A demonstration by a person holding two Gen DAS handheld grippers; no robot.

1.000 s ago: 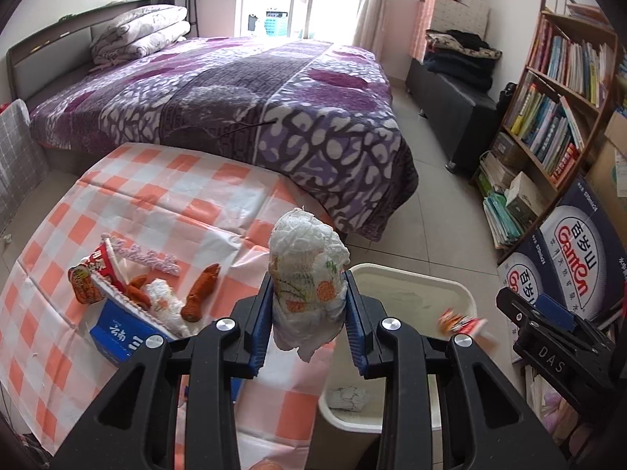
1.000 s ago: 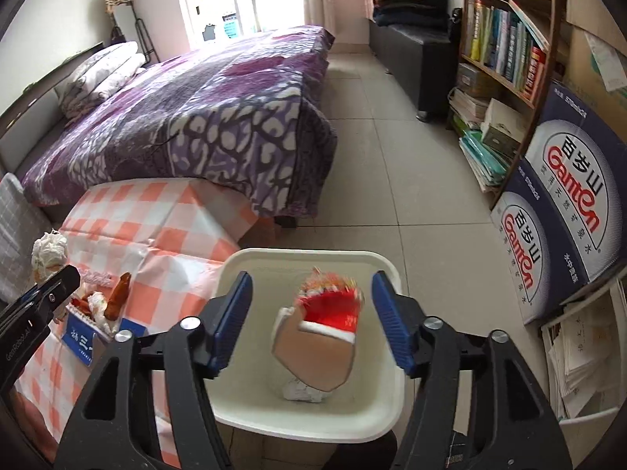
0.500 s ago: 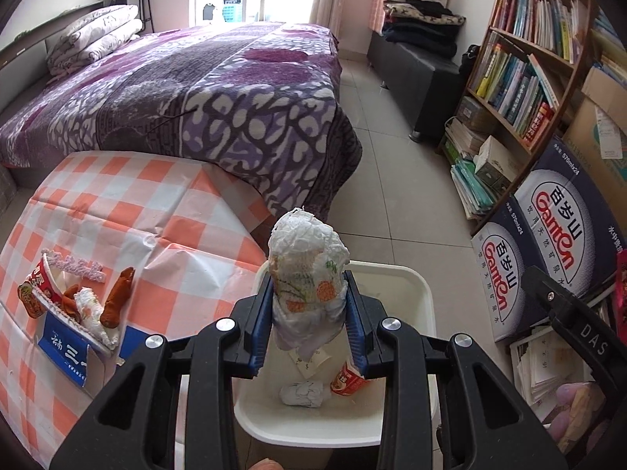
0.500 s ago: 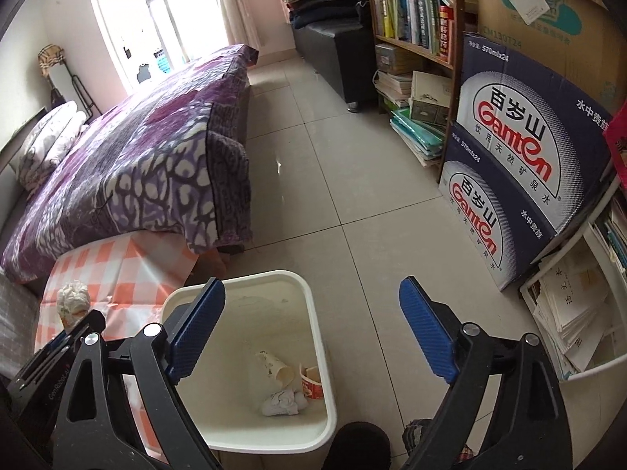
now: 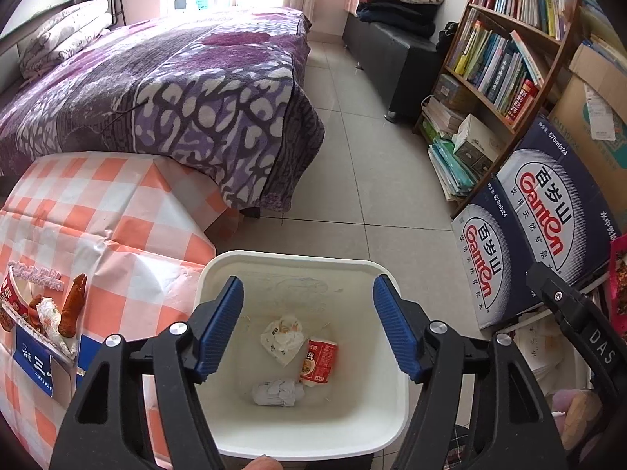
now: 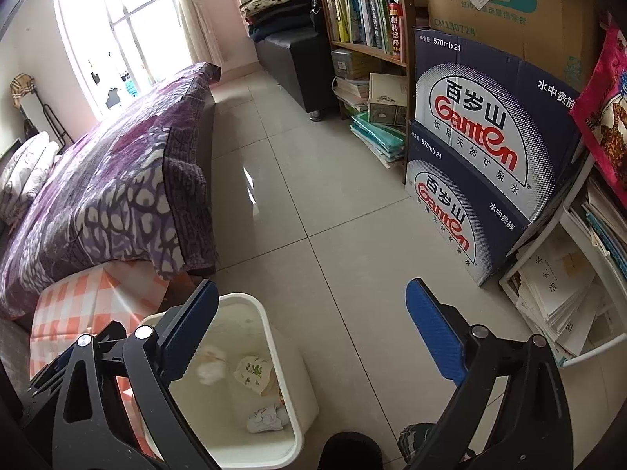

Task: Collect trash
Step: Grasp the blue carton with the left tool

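Note:
My left gripper (image 5: 308, 284) hangs over the white bin (image 5: 290, 259), jaws opening and nothing between them. Below it in the bin lie a crumpled white printed wrapper (image 5: 284, 337), a red paper cup (image 5: 319, 360) and a grey tissue wad (image 5: 278, 391). My right gripper (image 6: 312, 286) is over bare floor to the right of the bin (image 6: 270, 315), jaws still opening wide and empty. The wrapper (image 6: 254, 372) and the tissue wad (image 6: 266, 417) show inside the bin. More trash (image 5: 51, 313) sits on the orange checked table (image 5: 117, 211): a noodle cup, a brown sausage-like piece and a blue box.
A bed with a purple cover (image 5: 176, 78) stands behind the table. A bookshelf (image 5: 505, 58), stacked Ganten water boxes (image 5: 521, 235) and paper piles (image 6: 556, 286) line the right side. A dark bench (image 5: 395, 51) stands at the back. Tiled floor (image 6: 313, 196) lies between.
My left gripper moved from the table to over the bin, opened, and the white wrapper dropped in. My right gripper released the red cup into the bin, widened, and swung right off the bin.

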